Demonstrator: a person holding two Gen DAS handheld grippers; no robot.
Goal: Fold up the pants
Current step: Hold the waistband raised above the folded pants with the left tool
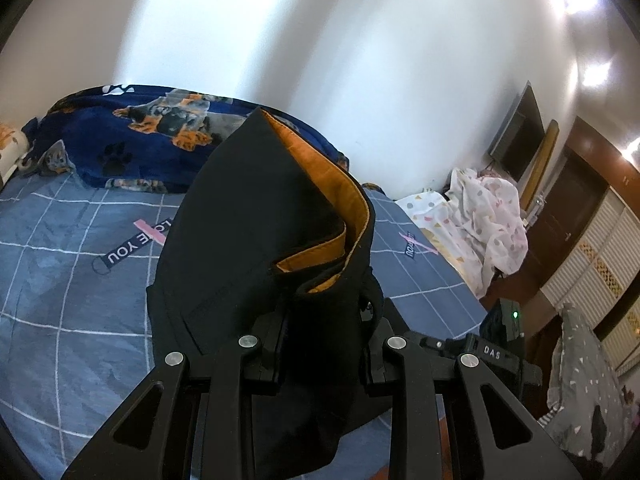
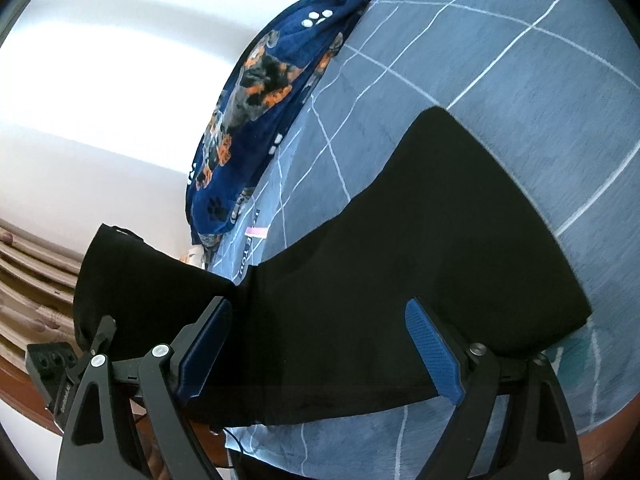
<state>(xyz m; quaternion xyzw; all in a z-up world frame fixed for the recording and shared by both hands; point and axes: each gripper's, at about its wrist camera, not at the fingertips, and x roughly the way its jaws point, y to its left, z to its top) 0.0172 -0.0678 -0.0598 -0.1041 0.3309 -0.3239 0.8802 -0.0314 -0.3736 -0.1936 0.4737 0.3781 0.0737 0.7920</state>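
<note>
Left wrist view, nearest first: the left gripper (image 1: pixel 324 332) is clamped on a thick bunch of the black pants (image 1: pixel 256 216). Cloth fills the gap between its two fingers and hides the pads. Beyond the grip the fabric rises off the bed as a raised fold, and an orange lining (image 1: pixel 320 184) shows along its open edge. This lining appears only in this view.

Past the pants lies the blue-grey checked bedsheet (image 1: pixel 72 280), printed with a "LOVE YOU" label. Behind it, against the white wall (image 1: pixel 360 60), sits a dark blue blanket with dog prints (image 1: pixel 132 136). To the right of the bed: a pale patterned cloth heap (image 1: pixel 484 216), a dark wooden door (image 1: pixel 568 208) and white panelled cabinets (image 1: pixel 600 264). None of this right-hand side shows in the other camera.

Right wrist view, nearest first: the right gripper (image 2: pixel 320 356) stands wide apart, its blue pads (image 2: pixel 434 352) bare and pressing on nothing. The pants (image 2: pixel 400 248) lie flat on the bedsheet (image 2: pixel 520 80) between and beyond the fingers, spread as a broad black panel. This flat portion is not shown by the left camera. At lower left a further part of the cloth is lifted, with part of the other gripper's black frame (image 2: pixel 52 360) below it. The dog-print blanket (image 2: pixel 260 92) lies at the far edge of the bed.
</note>
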